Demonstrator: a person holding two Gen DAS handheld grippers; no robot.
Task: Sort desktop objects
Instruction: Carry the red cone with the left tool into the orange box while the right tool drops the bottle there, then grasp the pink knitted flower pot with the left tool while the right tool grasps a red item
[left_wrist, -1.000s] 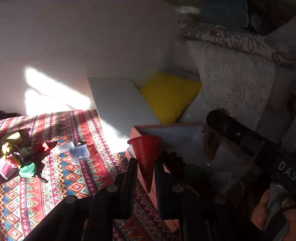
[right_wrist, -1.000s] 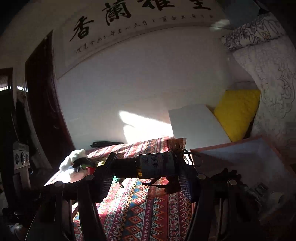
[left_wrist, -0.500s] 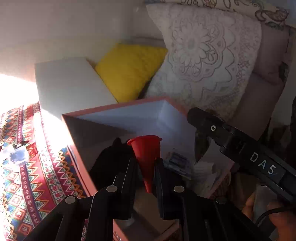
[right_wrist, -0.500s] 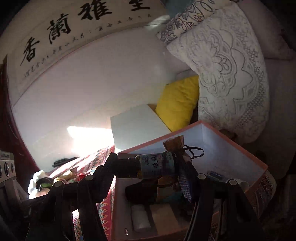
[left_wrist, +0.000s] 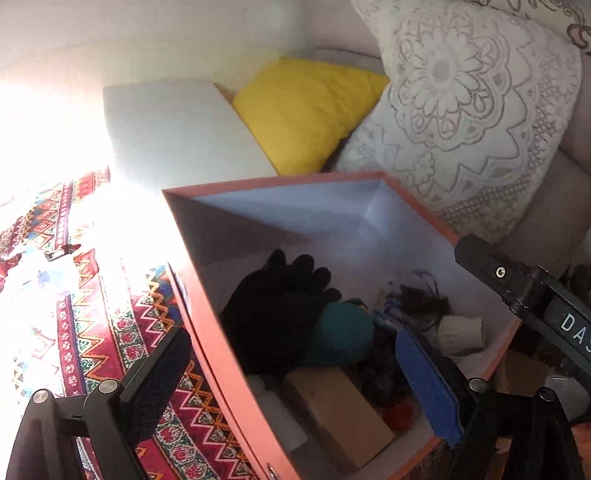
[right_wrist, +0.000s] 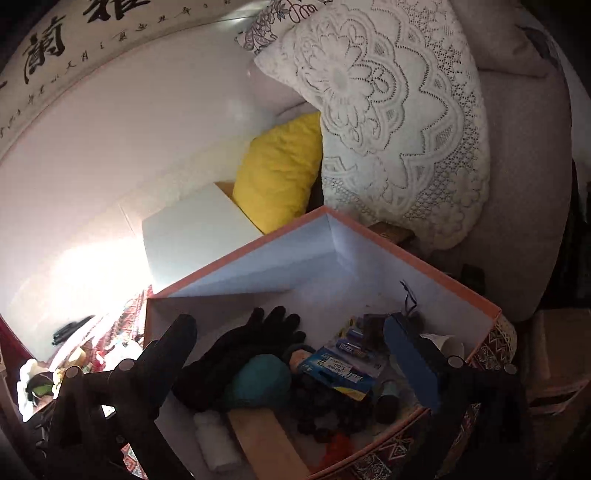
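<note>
**Both loads dropped into the pink box**

Your pink box (left_wrist: 207, 332) sits on the patterned cloth (left_wrist: 92, 332), its clutter half shadowed: a black glove (right_wrist: 240, 347), a teal ball (right_wrist: 258, 380), a battery pack (right_wrist: 340, 369); darker items beneath stay unreadable. The red cone (left_wrist: 400, 413) shows only as a sliver low inside. Half a second ago you pinched cone and bottle; now your left gripper (left_wrist: 295, 373) and right gripper (right_wrist: 295, 354) are opening wide, empty, over the box.
</note>
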